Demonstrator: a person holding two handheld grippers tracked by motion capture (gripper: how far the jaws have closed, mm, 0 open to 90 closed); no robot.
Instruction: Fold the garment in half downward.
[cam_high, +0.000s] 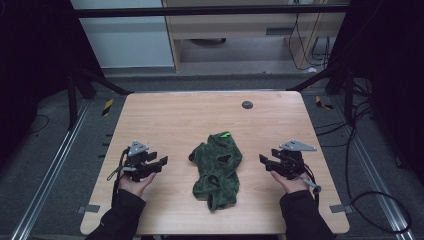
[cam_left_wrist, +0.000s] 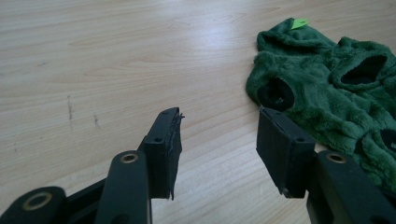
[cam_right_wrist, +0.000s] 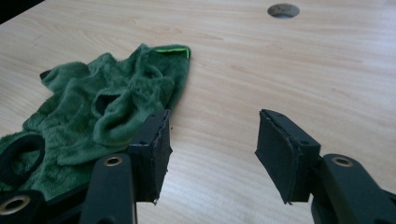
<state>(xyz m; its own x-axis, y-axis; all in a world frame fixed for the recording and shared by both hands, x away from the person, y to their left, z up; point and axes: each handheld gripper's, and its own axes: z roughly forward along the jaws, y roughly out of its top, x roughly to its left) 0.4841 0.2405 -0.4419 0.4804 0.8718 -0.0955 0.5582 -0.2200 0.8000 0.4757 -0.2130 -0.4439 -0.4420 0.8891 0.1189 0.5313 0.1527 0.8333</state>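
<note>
I hold my left gripper (cam_high: 161, 162) and right gripper (cam_high: 263, 161) with fingers wide and empty either side of a crumpled green fleece (cam_high: 217, 167) lying mid-bench (cam_high: 175, 115), seemingly about to grasp; next, each must reach an edge.

So we've got three cameras here. The high view sits above our side of the surface (cam_high: 175, 115), looking forward and down, far enough back that the whole top plus the floor beyond fits in. The left gripper (cam_high: 161, 162) carries a camera low and close, facing along its fingers (cam_left_wrist: 163, 144) toward the right across the wood. The right gripper (cam_high: 264, 160) does the same, looking left and a bit away from us. All three views share the green fleece garment (cam_high: 216, 167) in the middle, and the high and right gripper views both catch the round grommet hole (cam_right_wrist: 283, 10).
</note>
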